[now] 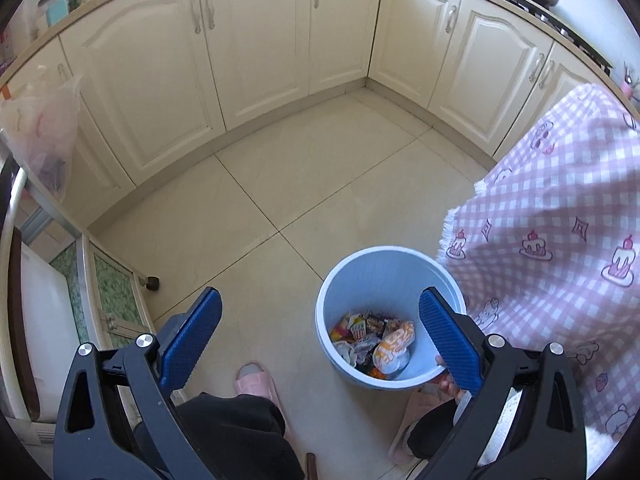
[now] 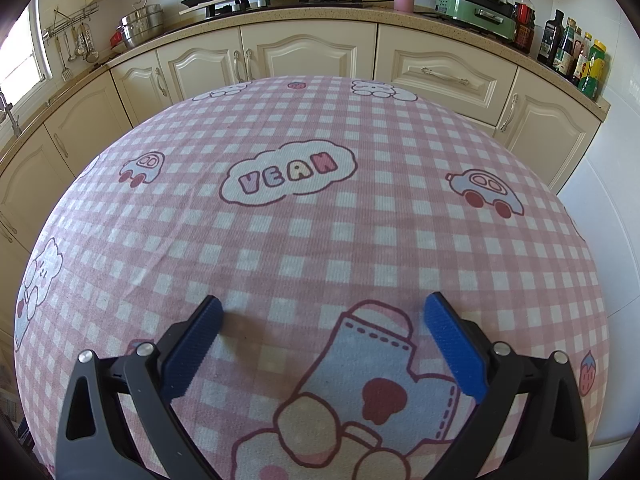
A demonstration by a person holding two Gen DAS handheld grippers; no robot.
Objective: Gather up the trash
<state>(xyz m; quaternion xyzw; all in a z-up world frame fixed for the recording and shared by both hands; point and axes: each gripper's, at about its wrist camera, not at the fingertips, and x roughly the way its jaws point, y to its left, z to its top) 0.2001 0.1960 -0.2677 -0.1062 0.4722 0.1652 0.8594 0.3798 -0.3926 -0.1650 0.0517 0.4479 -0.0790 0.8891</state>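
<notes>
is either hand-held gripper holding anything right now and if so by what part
Nothing is held. The left hand-held gripper is open above the floor beside the blue bin; the right hand-held gripper is open over the pink tablecloth.

Upright pale-blue bin [image 1: 384, 280] on floor tiles (crumpled wrappers [image 1: 376, 340] inside)

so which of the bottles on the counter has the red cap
The tall dark bottle right beside the green appliance, leftmost of the row. Its cap is red; the other bottles further right along the counter have dark, yellow or green tops.
</notes>
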